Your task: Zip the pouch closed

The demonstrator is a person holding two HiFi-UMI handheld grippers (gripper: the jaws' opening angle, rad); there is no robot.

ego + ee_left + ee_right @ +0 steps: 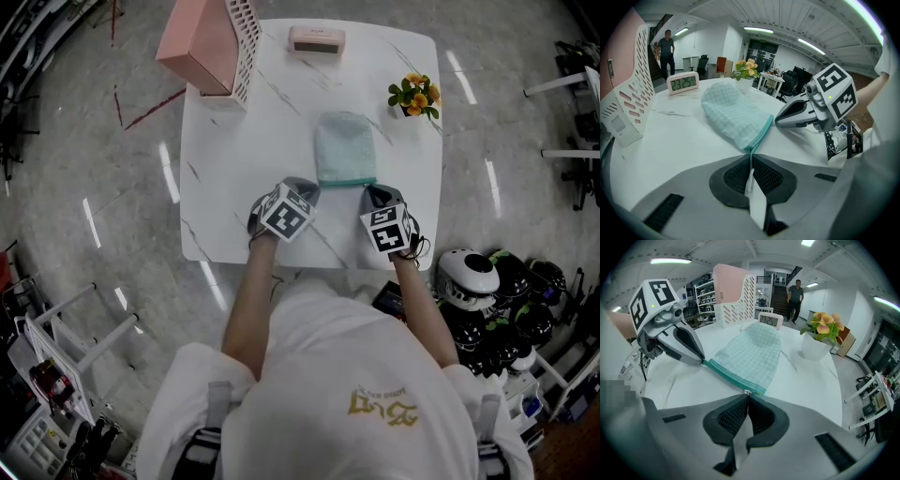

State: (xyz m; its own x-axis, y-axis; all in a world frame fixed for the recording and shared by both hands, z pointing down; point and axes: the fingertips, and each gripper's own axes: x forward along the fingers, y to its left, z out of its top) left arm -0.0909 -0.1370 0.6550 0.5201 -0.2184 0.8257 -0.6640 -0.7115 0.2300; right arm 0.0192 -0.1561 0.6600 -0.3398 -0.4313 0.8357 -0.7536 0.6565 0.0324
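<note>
I judge this to be the tail end of the zipping step. The pouch (345, 148) lies flat on the white table (225, 187), near its front edge. Its teal zipper (726, 375) runs along the side closest to me, stretched between my two tools.

The left gripper (305, 187) works as the anchor. In its own view the jaws are pressed together, with only the thin left corner of the pouch (733, 115) pinched between the pads. The fabric runs away from them, lying flat on the table.

The right gripper (373, 190) is clamped just as tight. In the right gripper view its pads meet on the small metal zipper pull (748, 392), which sits at the right corner of the pouch. The teeth look closed along the whole stretch back to the left gripper (701, 361).

What remains, I think, is a short firm tug to the right to seat the pull against the end of the zipper. The left side must hold the corner so the pouch does not slide. After that, both jaws can let go.
</note>
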